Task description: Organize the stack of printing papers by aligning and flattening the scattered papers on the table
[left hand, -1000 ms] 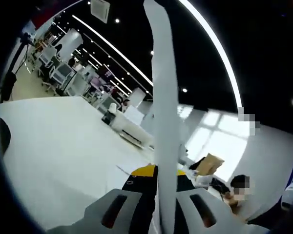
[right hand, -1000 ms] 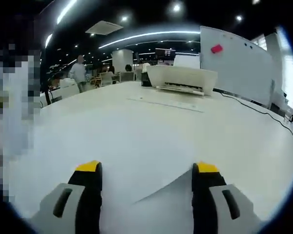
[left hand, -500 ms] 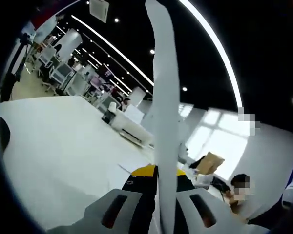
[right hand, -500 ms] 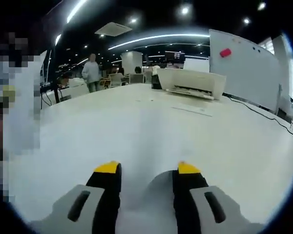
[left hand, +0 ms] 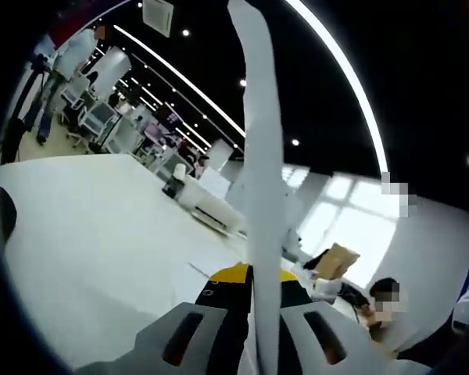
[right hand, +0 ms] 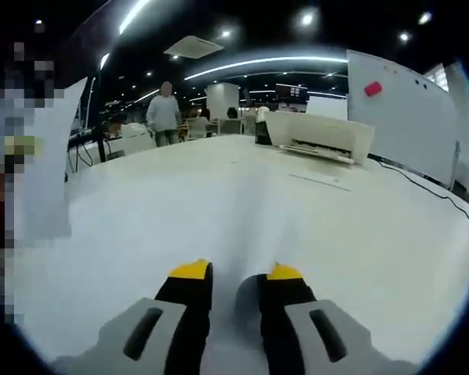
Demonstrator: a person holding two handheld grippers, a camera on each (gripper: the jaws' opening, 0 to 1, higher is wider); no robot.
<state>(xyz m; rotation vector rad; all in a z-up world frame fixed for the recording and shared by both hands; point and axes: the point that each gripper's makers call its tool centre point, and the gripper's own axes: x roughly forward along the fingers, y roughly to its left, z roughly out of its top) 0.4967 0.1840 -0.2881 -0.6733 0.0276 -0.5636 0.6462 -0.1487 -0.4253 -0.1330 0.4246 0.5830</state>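
Left gripper: unchanged over the last second, jaws clamped on papers held edge-on, rising well above the surface. Right gripper: jaws narrowing fast, wide a second ago, now nearly together on a raised paper corner, just shy of a pinch. Means a two-handed hold almost set, ready for squaring the stack. Printer beyond, person walking behind.

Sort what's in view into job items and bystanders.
Job:
- held paper sheet, clamped in left gripper
- paper on table between right gripper jaws
- loose sheet near the printer
- table

Lying about:
- printer
- whiteboard
- cable
- cardboard box
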